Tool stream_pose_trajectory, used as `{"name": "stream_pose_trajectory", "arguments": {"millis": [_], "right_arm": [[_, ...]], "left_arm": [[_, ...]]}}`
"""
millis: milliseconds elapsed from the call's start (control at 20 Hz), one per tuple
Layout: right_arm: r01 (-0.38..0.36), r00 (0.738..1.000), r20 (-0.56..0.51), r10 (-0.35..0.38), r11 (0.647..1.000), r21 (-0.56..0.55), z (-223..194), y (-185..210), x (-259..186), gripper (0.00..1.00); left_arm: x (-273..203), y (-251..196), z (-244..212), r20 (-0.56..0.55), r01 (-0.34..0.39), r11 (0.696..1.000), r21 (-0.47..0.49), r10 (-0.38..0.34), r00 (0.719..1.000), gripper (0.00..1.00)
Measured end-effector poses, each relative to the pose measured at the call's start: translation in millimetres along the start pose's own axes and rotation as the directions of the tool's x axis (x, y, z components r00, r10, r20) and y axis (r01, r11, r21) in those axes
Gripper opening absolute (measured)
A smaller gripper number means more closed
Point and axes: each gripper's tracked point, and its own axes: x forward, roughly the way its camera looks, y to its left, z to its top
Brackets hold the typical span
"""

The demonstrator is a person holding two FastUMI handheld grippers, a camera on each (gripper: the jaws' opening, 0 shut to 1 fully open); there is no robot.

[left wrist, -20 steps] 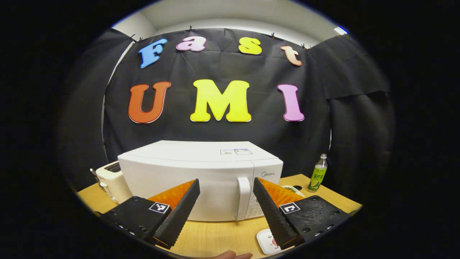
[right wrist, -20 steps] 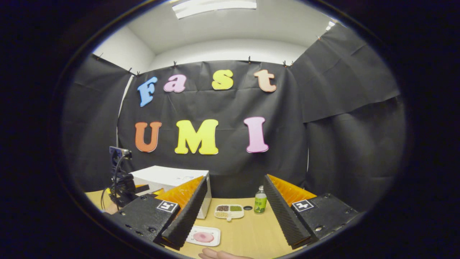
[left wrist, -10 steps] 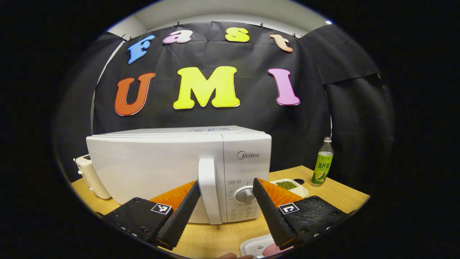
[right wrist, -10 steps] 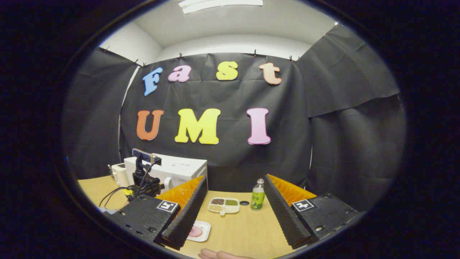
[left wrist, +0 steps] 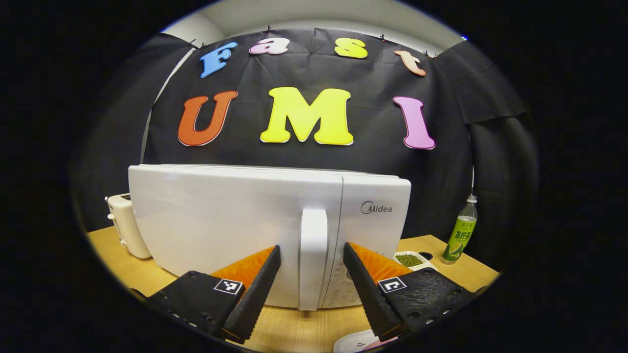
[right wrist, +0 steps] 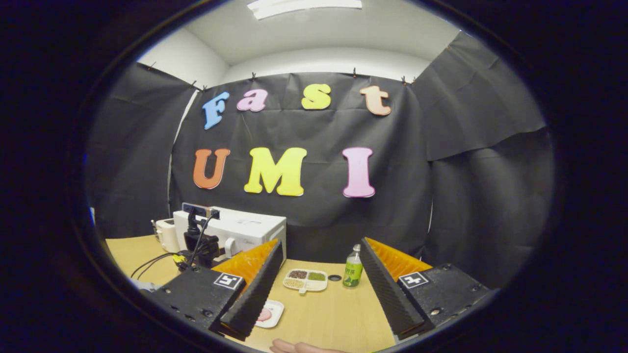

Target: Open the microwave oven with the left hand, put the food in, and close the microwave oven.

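Standing shut on the bench (left wrist: 294, 328), the microwave (left wrist: 235, 220) is filling the middle of the left gripper view, its door closed and its upright white handle (left wrist: 313, 260) sitting between the two fingers of the left hand-held gripper (left wrist: 311, 287). Those fingers are spread wide, one on each side of the handle and not yet pressing it; whether either one is touching it I cannot tell. So the step in hand is, by my reading, the first one: lining up on the handle to open the door.

The food (right wrist: 265, 314), something pink on a small white plate (right wrist: 273, 314), is lying on the bench in the right gripper view, just beside the right hand-held gripper (right wrist: 319, 294). That gripper is also spread and holding nothing, hovering over the bench well apart from the microwave.

Farther out, a divided dish (right wrist: 306, 280) of grains and a green bottle (right wrist: 352, 273) are standing near the back of the bench, and a white toaster (left wrist: 125, 225) is sitting beside the microwave's far side.

Next, the left fingers are likely needing to press together on the handle, or hook behind it, and pull toward the person along the door's swing. The right gripper should be keeping clear of that swing.
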Motion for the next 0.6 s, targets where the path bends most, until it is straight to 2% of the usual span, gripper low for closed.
{"name": "stream_pose_trajectory", "arguments": {"millis": [50, 100, 150, 200, 250, 300, 350, 400, 450, 500, 600], "right_arm": [[0.011, 1.000, 0.007, -0.011, 1.000, -0.003, 4, -2, 0, 1.00], [0.022, 1.000, 0.014, -0.022, 1.000, -0.005, 8, -4, -1, 1.00], [0.024, 0.999, 0.022, -0.023, 1.000, -0.004, 13, -2, -4, 1.00], [0.023, 0.999, 0.030, -0.023, 1.000, -0.002, 16, 0, -7, 1.00], [0.024, 0.999, 0.037, -0.024, 1.000, 0.001, 21, 1, -11, 0.91], [0.024, 0.999, 0.045, -0.024, 1.000, 0.004, 24, 3, -14, 1.00], [0.023, 0.998, 0.050, -0.023, 1.000, 0.006, 28, 5, -17, 0.92], [0.022, 0.998, 0.052, -0.022, 1.000, 0.006, 29, 7, -20, 0.91], [0.019, 0.998, 0.052, -0.020, 1.000, 0.006, 30, 9, -23, 0.91], [0.016, 0.999, 0.051, -0.017, 1.000, 0.007, 29, 12, -26, 1.00], [0.013, 0.999, 0.050, -0.014, 1.000, 0.014, 31, 15, -30, 1.00]], "left_arm": [[0, 0, 2, -0.003, 0.000, 1.000, 0.005, 0.000, 1.000, 0.84], [0, 2, 0, -0.010, 0.001, 1.000, 0.003, -0.001, 1.000, 0.72], [1, 2, -1, -0.016, 0.001, 1.000, 0.003, 0.000, 1.000, 0.78], [1, 5, -3, -0.035, 0.006, 1.000, -0.003, -0.006, 0.999, 0.74], [1, 2, -4, -0.034, 0.008, 1.000, 0.000, -0.008, 0.999, 0.31], [0, -3, -5, -0.047, 0.033, 0.999, 0.015, -0.032, 0.998, 0.37], [-1, -4, -3, -0.045, 0.030, 0.999, 0.028, -0.028, 0.999, 0.36], [-3, -2, -5, -0.058, 0.041, 0.999, 0.034, -0.039, 0.998, 0.21], [-2, -2, -7, -0.066, 0.059, 0.998, 0.016, -0.057, 0.996, 0.21], [-4, -4, -9, -0.080, 0.080, 0.997, -0.006, -0.080, 0.994, 0.21], [-7, -4, -12, -0.096, 0.113, 0.993, -0.034, -0.116, 0.989, 0.22]]}}
